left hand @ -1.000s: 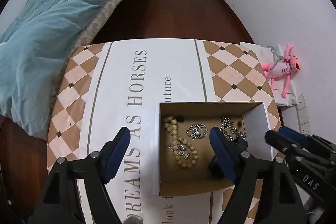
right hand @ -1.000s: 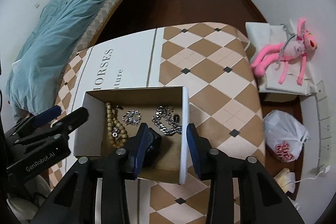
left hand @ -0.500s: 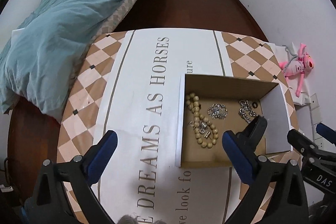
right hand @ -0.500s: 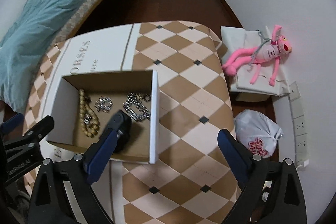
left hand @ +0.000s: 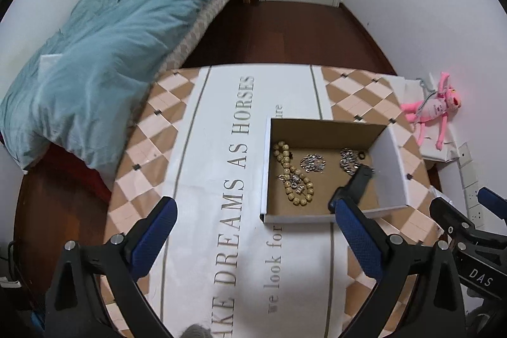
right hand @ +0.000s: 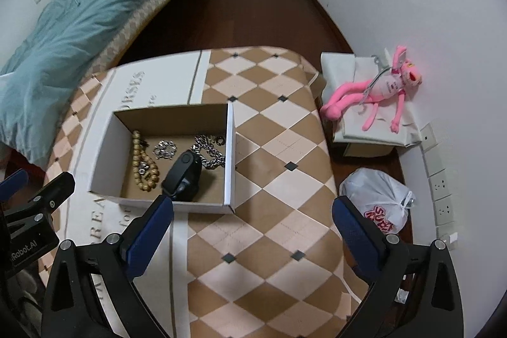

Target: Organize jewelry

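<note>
Both hand-held grippers hang above the worktop (right hand: 279, 179) with their blue-padded fingers spread wide and nothing between them. The left hand-held gripper (left hand: 253, 227) sits over the white strip of the cloth with the printed lettering, just left of the box (left hand: 388, 167). The right hand-held gripper (right hand: 253, 227) is over the brown-and-cream diamond pattern, just right of the box's near corner.

The jewelry is all inside the open cardboard box, which rests on the worktop. A string of wooden beads (right hand: 142, 162) lies along the left side. Beside it, toward the middle, is a small silver bracelet (right hand: 165, 149). A heavier silver chain (right hand: 207, 152) is bunched against the right wall, with a small dark ring (right hand: 220, 140) next to it at the back. A black watch (right hand: 185, 176) lies at the front of the box, partly overlapping the chain.

Off the worktop, a bed with a teal duvet (left hand: 104, 53) stands to the left. A pink plush toy (right hand: 377, 91) lies on a white box by the right wall, and a white plastic bag (right hand: 377, 201) sits on the floor nearby.
</note>
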`<state>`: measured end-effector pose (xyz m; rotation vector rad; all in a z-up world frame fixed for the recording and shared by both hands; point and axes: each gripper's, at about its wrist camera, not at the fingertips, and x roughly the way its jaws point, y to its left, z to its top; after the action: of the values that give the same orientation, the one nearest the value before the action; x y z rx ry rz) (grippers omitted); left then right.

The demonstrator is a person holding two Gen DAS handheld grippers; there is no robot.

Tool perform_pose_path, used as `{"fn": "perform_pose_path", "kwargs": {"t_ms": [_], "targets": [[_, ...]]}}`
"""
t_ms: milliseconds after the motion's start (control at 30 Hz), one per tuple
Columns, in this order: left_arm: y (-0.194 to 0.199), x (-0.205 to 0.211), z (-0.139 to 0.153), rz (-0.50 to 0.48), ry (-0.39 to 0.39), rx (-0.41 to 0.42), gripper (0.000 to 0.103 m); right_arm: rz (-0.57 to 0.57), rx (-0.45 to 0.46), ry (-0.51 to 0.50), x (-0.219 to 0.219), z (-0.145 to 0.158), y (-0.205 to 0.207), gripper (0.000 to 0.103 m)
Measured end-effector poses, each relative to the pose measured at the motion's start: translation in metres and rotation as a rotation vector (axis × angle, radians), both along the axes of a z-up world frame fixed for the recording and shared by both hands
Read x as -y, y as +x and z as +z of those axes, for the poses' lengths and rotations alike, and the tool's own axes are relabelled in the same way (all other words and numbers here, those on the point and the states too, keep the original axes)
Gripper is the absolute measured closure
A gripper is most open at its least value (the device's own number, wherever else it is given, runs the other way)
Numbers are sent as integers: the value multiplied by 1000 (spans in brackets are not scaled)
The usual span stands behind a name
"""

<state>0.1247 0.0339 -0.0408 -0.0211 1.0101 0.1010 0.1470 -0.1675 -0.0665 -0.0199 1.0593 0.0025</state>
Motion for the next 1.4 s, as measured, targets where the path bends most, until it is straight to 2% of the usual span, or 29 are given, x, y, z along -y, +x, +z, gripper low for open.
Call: {"fn": "perform_pose_path", "kwargs": {"t_ms": [467,633,1000,1233,1400], "targets": [[-91,-2,112,8,35,201,1,-19,200,8,3,114,-102,0],[-117,-4,133,8,18,227,1,-30,260,-5,3,149,-135,0],[-149,-3,154,-16,5,242,1,-18,315,-28,1,188,-178,0],[-154,-1,155,-22,1,225,1,-14,294,-23,1,188,-182,0],[-141,3,149,-32,-6,187,1,-25,279,-17,4,184,-171,0]]}}
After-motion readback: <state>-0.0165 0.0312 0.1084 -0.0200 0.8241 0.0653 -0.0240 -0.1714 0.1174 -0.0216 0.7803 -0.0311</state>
